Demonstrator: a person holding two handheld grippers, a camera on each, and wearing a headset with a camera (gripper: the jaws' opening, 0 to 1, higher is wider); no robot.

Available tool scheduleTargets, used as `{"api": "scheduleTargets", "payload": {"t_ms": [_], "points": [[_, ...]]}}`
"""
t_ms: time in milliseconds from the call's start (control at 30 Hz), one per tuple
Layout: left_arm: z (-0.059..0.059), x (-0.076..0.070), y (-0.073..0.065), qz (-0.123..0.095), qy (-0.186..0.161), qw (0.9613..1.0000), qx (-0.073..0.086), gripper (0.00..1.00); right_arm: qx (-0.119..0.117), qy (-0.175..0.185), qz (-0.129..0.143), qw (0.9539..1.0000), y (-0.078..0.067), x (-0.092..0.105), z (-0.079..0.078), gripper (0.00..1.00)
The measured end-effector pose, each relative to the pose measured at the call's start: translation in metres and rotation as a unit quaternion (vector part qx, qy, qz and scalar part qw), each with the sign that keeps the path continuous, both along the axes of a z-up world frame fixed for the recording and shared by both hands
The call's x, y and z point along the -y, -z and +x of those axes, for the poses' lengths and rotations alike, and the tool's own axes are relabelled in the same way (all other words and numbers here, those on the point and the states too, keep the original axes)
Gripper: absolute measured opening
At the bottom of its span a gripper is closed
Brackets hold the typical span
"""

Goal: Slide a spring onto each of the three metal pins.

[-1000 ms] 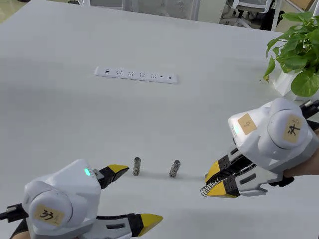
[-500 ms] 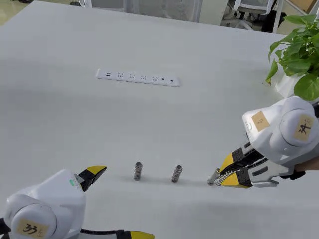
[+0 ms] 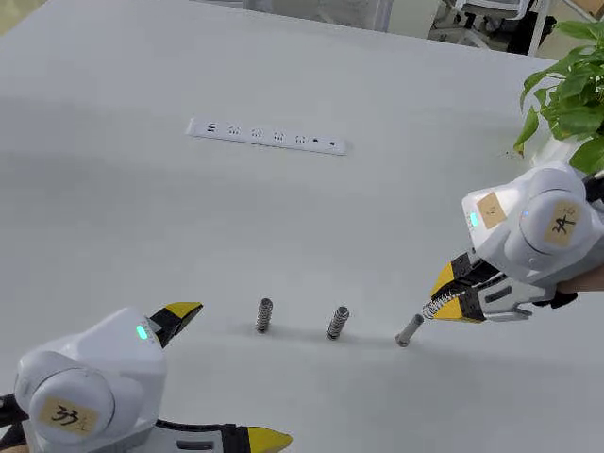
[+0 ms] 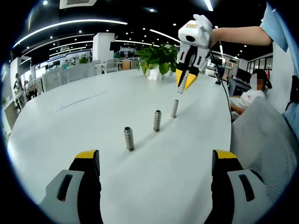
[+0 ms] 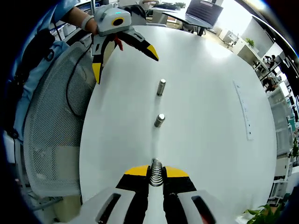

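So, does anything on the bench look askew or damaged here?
Nothing stands out. The left pin and middle pin carry springs on the table. The bare third pin leans in the head view, probably just perspective. The right claw holds the last spring beside it.

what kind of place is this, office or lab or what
Most likely an open-plan office, not a lab: a large white table with a power strip and a potted plant on it, a mesh office chair beside it, and long strip lights on the ceiling.
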State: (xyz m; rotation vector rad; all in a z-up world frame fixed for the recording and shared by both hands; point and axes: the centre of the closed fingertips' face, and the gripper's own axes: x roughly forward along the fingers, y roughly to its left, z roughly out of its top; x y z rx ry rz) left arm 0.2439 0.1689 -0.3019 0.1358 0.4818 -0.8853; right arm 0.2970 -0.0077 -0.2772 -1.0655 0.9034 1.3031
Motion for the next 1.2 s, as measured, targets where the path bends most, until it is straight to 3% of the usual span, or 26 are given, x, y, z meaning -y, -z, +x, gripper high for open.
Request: {"api": "scheduleTargets", "payload": {"t_ms": [467, 1200], "points": [[0.002, -0.002, 0.003, 0.000, -0.003, 1.0000, -0.004, 0.98, -0.025, -0.016, -0.028, 0.9992, 0.016, 0.003, 0.005, 0.07], [-0.001, -0.003, 0.013, 0.001, -0.008, 0.9997, -0.021, 0.95, -0.039, -0.029, -0.037, 0.9981, 0.028, 0.003, 0.007, 0.07]]}}
